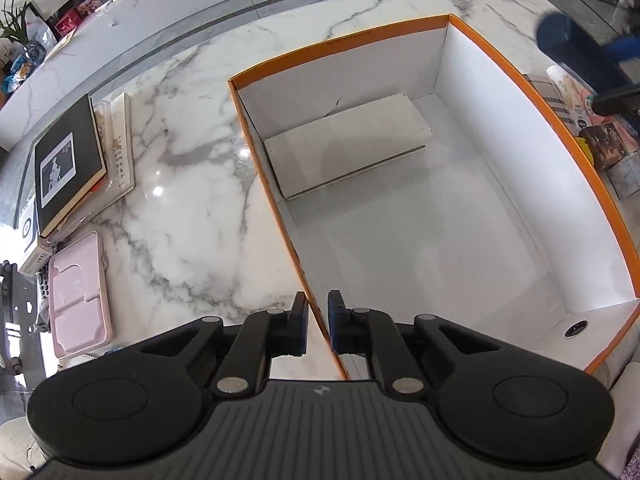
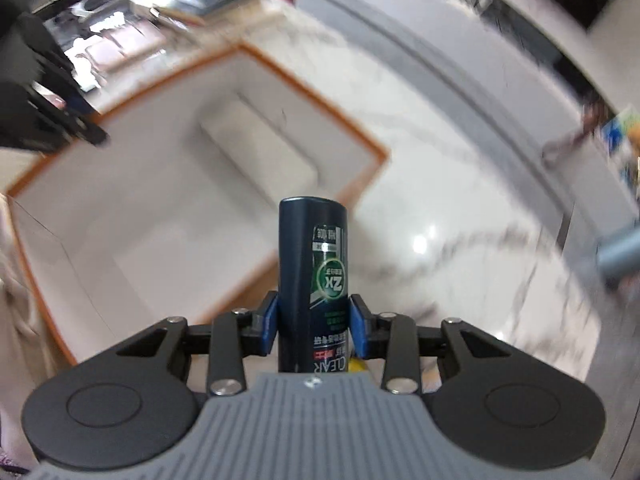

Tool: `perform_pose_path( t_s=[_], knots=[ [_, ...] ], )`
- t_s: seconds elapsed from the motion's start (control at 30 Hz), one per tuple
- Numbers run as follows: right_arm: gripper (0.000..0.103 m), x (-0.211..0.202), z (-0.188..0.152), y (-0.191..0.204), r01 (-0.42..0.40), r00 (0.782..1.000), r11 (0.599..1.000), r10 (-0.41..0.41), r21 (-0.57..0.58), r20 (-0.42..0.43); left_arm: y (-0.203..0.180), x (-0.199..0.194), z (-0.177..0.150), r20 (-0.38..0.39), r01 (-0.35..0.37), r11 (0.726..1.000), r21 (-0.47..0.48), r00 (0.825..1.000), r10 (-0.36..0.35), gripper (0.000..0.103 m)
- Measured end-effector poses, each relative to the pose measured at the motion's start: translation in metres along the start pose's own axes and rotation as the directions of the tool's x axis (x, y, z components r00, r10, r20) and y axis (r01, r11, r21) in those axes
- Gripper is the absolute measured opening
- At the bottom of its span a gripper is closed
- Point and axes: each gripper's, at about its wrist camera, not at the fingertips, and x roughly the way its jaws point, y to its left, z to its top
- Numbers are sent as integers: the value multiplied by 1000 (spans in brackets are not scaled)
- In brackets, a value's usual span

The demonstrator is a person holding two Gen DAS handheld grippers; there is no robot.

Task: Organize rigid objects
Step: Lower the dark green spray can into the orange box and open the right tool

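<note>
Presently, as pictured:
Right gripper (image 2: 313, 330): blue pads pinching a dark blue bottle (image 2: 313, 276) on both flanks, low on its body.
Bottle, position: between the jaws, cap end hidden behind the gripper body, flat base projecting far beyond the fingertips, clear of the marble table (image 2: 460, 200).
Bottle, long axis: parallel to the fingers, base pointing away from the camera; label text upside down in the right wrist view.
Left gripper (image 1: 318, 326): jaws pressed onto the left wall of the orange-edged box (image 1: 276, 200), one finger outside, one inside.
Box: open-topped, white inside, resting on the table; flat white carton (image 1: 348, 146) lying in its far left corner.
Left of box: black book (image 1: 68, 164) on a stack, pink case (image 1: 78, 294) nearer.
</note>
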Motion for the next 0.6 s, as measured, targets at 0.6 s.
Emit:
perform_pose_path(
  t_s=[0.6],
  knots=[
    [37,125,72,85,-141,988,877,153,-459,-10,29,23,21,76,104,995,-2,992,-104,19]
  ],
)
